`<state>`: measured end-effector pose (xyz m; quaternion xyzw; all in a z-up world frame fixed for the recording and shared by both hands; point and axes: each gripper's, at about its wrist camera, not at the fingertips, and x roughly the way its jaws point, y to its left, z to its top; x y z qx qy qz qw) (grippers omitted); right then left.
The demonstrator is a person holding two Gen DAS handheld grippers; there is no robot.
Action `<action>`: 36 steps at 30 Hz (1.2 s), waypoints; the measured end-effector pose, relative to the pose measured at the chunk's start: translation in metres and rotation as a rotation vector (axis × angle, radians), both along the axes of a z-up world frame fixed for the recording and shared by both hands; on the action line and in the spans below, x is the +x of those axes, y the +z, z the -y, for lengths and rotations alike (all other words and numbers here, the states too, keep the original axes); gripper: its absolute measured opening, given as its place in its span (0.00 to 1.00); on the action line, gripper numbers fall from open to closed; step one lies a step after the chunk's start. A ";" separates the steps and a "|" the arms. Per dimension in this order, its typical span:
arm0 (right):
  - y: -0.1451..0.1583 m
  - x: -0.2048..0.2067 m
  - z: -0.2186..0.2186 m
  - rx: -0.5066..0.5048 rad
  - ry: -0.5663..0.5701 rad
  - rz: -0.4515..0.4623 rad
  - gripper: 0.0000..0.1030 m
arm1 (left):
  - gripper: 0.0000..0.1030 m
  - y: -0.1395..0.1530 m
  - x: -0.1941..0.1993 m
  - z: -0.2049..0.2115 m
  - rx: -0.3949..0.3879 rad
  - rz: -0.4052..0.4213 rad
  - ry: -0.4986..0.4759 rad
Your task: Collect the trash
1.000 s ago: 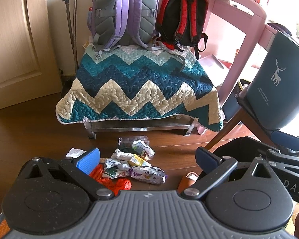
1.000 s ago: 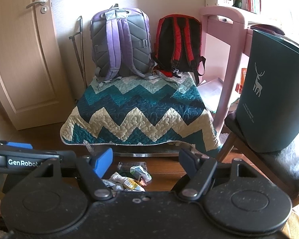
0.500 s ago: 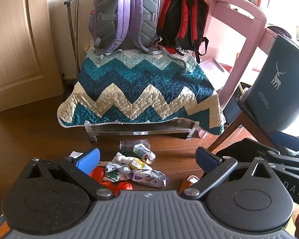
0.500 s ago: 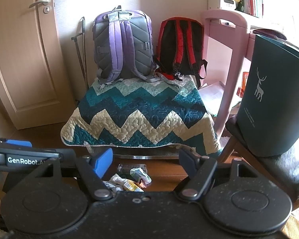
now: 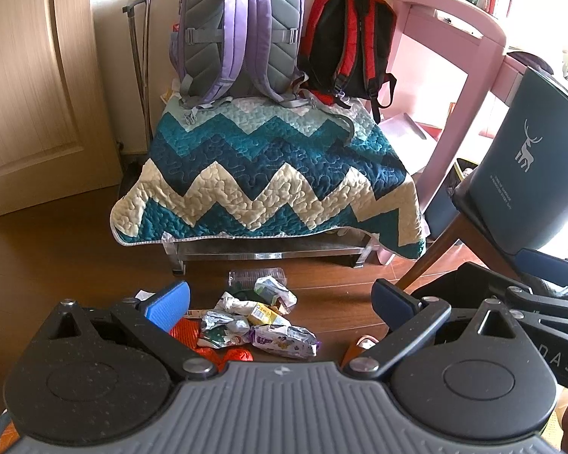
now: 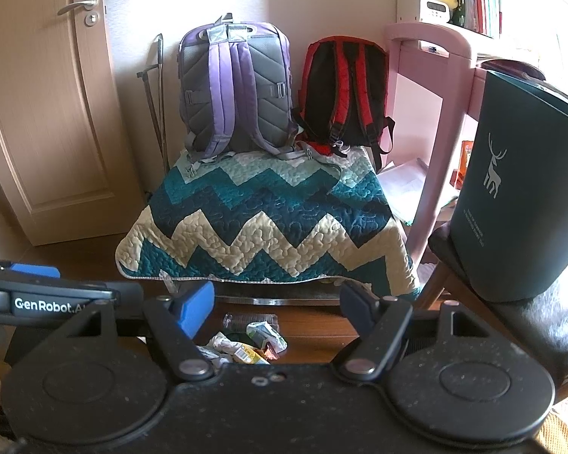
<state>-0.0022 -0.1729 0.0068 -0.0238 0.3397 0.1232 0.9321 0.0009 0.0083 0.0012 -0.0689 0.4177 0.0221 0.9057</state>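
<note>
A pile of trash lies on the wooden floor in front of a quilt-covered bench: crumpled wrappers, a purple-white packet, a clear plastic tray, an orange net bag and a white scrap. The pile also shows in the right wrist view. My left gripper is open and empty above the pile. My right gripper is open and empty, higher and further back.
The bench carries a zigzag quilt, a purple backpack and a red-black backpack. A dark teal bag with a deer logo stands on a chair at right. A pink desk and a door flank the bench.
Both grippers have risen and tilted up slightly, so the bench and backpacks sit lower in view. The jaws stay open. The trash has not moved.
</note>
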 end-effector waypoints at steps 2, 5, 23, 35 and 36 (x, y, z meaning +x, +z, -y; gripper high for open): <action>0.000 0.000 0.000 -0.001 0.000 0.000 0.71 | 1.00 0.000 0.000 0.001 0.000 0.002 0.001; -0.001 -0.001 0.000 -0.001 0.001 0.000 0.71 | 1.00 0.003 0.003 -0.001 0.001 0.006 0.005; -0.025 0.073 -0.021 -0.043 0.165 0.039 0.71 | 1.00 -0.038 0.061 -0.051 0.009 0.001 0.119; -0.128 0.190 -0.032 0.019 0.156 -0.123 0.71 | 1.00 -0.156 0.147 -0.119 0.026 -0.201 0.237; -0.136 0.197 -0.036 0.018 0.163 -0.135 0.71 | 1.00 -0.166 0.154 -0.120 0.027 -0.218 0.242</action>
